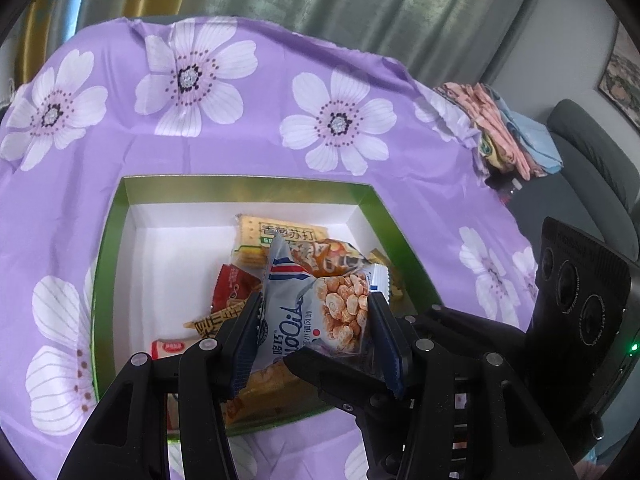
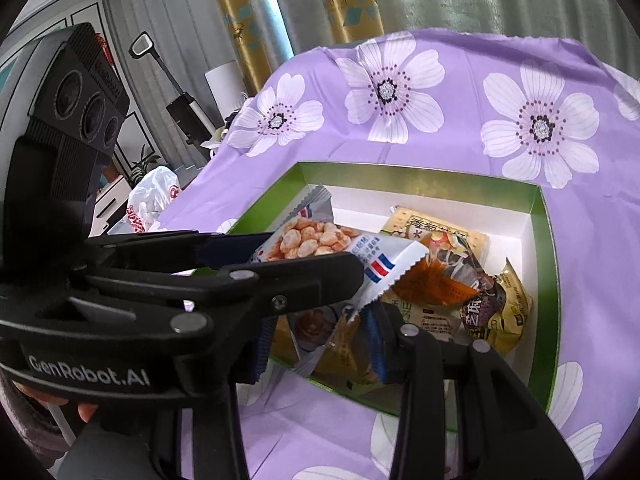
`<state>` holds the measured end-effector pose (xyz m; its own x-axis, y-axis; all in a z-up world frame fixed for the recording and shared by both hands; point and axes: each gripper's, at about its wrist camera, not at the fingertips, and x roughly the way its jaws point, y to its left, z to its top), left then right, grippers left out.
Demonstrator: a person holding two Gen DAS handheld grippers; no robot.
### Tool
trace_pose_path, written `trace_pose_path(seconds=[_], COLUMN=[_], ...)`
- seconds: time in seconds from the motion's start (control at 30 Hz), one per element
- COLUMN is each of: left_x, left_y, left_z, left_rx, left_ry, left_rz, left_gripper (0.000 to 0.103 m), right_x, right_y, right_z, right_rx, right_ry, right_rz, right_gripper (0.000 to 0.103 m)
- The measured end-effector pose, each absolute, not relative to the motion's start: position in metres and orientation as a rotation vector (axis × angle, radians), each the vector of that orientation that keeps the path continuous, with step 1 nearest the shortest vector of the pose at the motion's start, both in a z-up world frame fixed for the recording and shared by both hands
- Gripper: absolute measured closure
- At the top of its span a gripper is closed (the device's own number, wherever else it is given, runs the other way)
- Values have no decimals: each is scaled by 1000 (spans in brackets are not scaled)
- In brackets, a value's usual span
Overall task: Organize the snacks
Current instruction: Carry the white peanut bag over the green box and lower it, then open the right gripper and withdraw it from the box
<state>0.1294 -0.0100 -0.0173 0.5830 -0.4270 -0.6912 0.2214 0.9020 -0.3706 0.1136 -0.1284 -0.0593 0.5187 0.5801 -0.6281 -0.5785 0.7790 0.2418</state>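
Left tongs [image 1: 314, 322], marked "GenRobot.AI", clamp a grey packet [image 1: 320, 304] above the box [image 1: 248, 184]; right tongs [image 2: 320, 344] grip another packet [image 2: 336, 344].

Bright daylight, fisheye-warped edges, dark vignette

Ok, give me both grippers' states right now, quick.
Left gripper: shut on the grey-white snack packet, above the green box.
Right gripper: shut on an orange snack packet.

Pretty clearly someone's living room. You've got long curtains [image 1: 360, 0], a grey sofa [image 1: 592, 160] and a stick vacuum [image 2: 176, 92] parked by the wall.
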Motion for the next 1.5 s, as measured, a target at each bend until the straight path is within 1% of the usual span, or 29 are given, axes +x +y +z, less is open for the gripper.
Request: trace_pose_path(seconds=[0.63,1.4,1.5], left_x=[152,157,156], left_y=[-11,-13,-13], left_z=[-38,-42,-41], left_rx=[-251,-243,-236], left_ry=[951,981,983], left_rz=[-366,-348,-338], left_gripper=[51,51,50], right_x=[138,142,142], right_y=[-124,-123,-124], right_z=[-76,-80,-81], right_rx=[-7,-4,-1], right_ry=[854,909,914], right_rz=[680,671,671], right_gripper=[63,60,60])
